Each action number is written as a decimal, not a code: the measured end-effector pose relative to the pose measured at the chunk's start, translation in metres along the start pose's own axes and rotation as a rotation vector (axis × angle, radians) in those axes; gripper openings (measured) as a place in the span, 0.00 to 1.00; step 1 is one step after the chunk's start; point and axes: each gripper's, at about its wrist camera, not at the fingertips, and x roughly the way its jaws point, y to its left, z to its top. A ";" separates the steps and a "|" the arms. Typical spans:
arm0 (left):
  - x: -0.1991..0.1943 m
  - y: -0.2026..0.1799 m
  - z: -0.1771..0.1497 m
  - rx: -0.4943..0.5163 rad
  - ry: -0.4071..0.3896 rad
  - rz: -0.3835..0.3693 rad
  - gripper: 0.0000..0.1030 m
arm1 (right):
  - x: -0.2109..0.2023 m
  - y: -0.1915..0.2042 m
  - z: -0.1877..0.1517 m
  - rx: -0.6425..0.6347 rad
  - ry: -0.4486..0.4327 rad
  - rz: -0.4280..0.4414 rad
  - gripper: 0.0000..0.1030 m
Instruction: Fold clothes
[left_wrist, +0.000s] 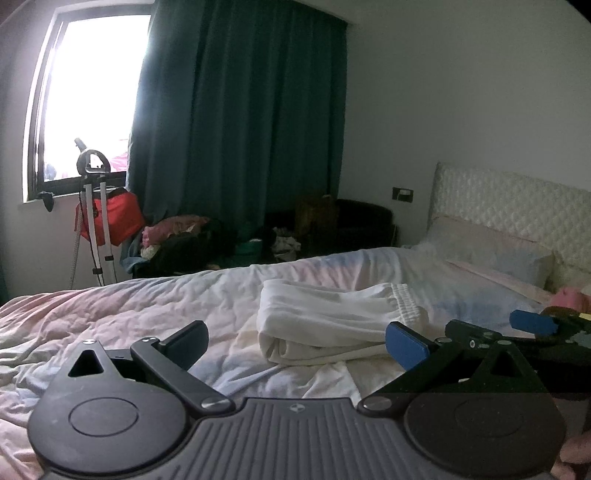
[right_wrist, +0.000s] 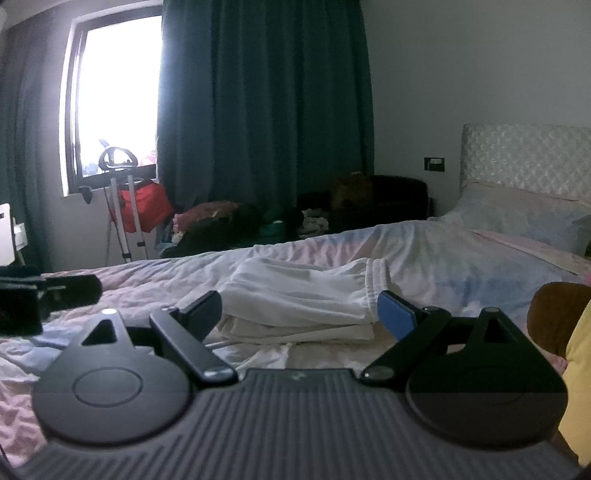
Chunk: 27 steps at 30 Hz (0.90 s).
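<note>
Two grippers are over a bed (left_wrist: 110, 317), and both have their jaws standing wide with nothing between them. In the left wrist view, the left gripper (left_wrist: 295, 341) has one dark finger and one finger with a blue pad, and the folded white garment (left_wrist: 332, 321) lies on the sheet just ahead of it, a little toward the blue pad. The garment is folded into a thick bundle with several layers, and a ribbed waistband (left_wrist: 404, 301) shows at its right end. In the right wrist view, the right gripper (right_wrist: 301, 315) points at the same white garment (right_wrist: 299, 299), which sits between the lines of its two fingers but beyond the tips; no pad touches the cloth. The right gripper (left_wrist: 532, 323) also shows at the right edge of the left view, beside the garment. The bedsheet is wrinkled, with pale pink and blue tones. A pillow (right_wrist: 517, 218) lies against the quilted headboard (right_wrist: 524, 155). Behind the bed hang a dark green curtain (left_wrist: 240, 129) and a bright window (left_wrist: 92, 92).
</note>
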 end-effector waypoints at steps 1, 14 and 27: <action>0.000 0.000 0.000 -0.001 0.000 0.000 1.00 | 0.000 0.000 0.000 0.000 0.000 0.001 0.90; -0.001 0.003 0.001 -0.007 -0.003 0.001 1.00 | -0.012 0.006 -0.001 0.000 -0.007 -0.004 0.90; -0.008 0.008 0.004 -0.022 -0.020 0.010 1.00 | -0.012 0.007 0.006 0.011 -0.004 -0.006 0.90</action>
